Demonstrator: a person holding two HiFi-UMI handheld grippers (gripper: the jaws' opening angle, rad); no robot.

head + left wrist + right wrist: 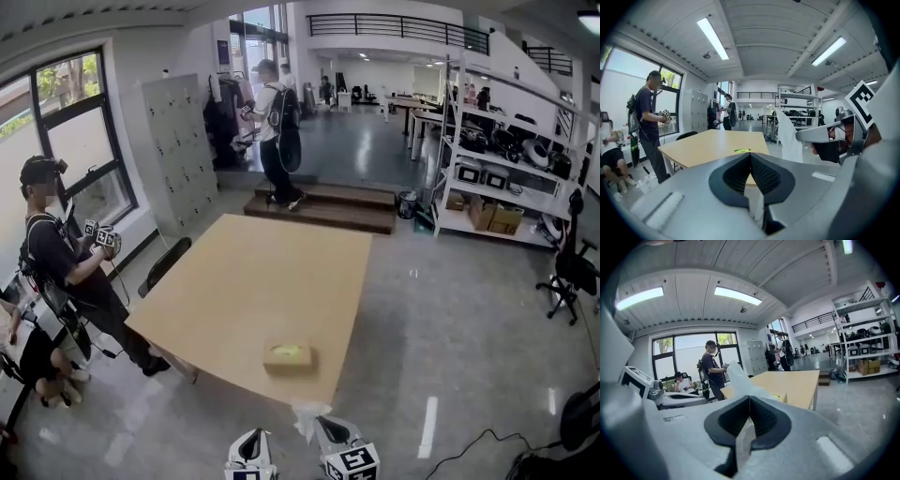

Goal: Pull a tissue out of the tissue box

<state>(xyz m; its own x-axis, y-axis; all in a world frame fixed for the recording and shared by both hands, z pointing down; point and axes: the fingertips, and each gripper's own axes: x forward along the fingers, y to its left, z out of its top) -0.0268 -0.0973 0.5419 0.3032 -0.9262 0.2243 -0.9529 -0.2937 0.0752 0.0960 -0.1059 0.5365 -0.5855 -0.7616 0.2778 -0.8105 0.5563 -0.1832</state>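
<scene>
I'm looking into a big open lab or workshop hall, with a polished grey floor point(450, 309), a railed mezzanine point(394, 26) and ceiling strip lights point(712, 38). It holds metal shelving point(497, 178) loaded with gear and boxes, a bank of grey lockers point(178, 150) and one large wooden surface point(253, 272). A person by the window point(66, 253) and another on the steps point(277, 131) wear backpack rigs.

Wood table point(253, 281) mid-room, person point(56, 253) by window point(70, 131), shelf rack point(497, 187) far rt.
</scene>
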